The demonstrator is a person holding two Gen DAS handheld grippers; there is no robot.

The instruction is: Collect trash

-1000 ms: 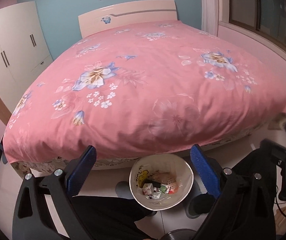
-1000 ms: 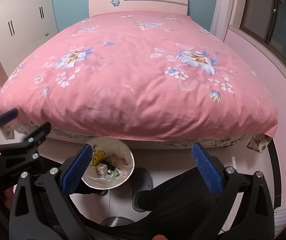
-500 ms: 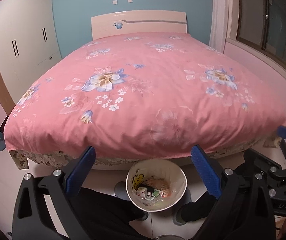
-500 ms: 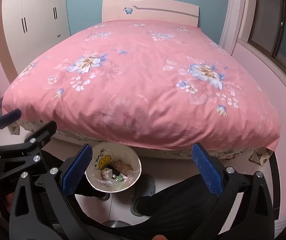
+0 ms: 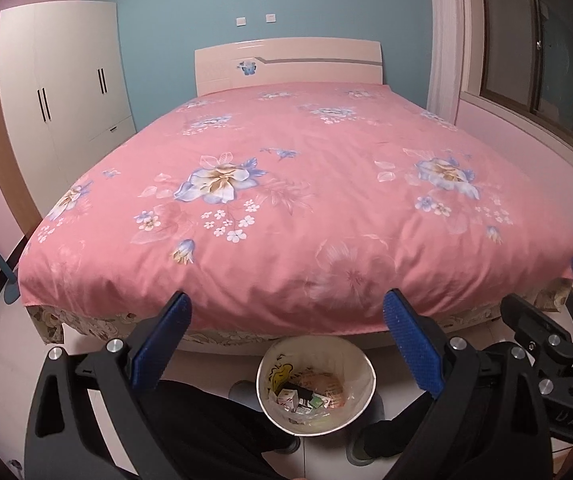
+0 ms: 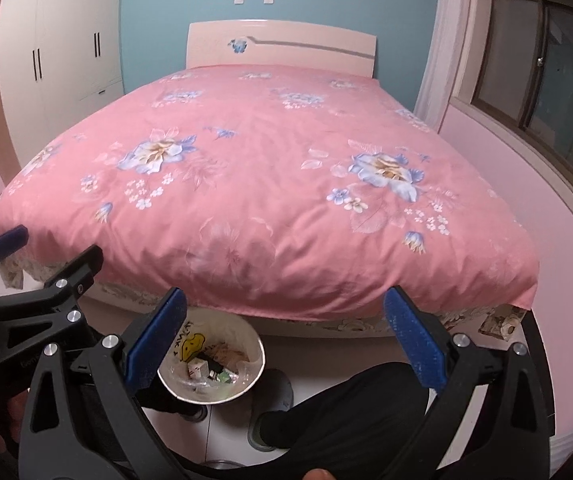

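1. My left hand-held gripper is spread wide, holding nothing.
2. The round white lined waste bin stands on the floor at the pink floral bed's foot edge, holding small cartons and wrappers.
3. My right hand-held gripper gapes empty; bare floor runs rightward.

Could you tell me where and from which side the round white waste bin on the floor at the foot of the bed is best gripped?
Grip the round white waste bin by its thin upper rim, coming straight down from above with one finger inside and one outside. It stands upright and open-topped, and its wide body looks too broad for the jaws. The near rim seems best, clear of the pink floral bedspread.
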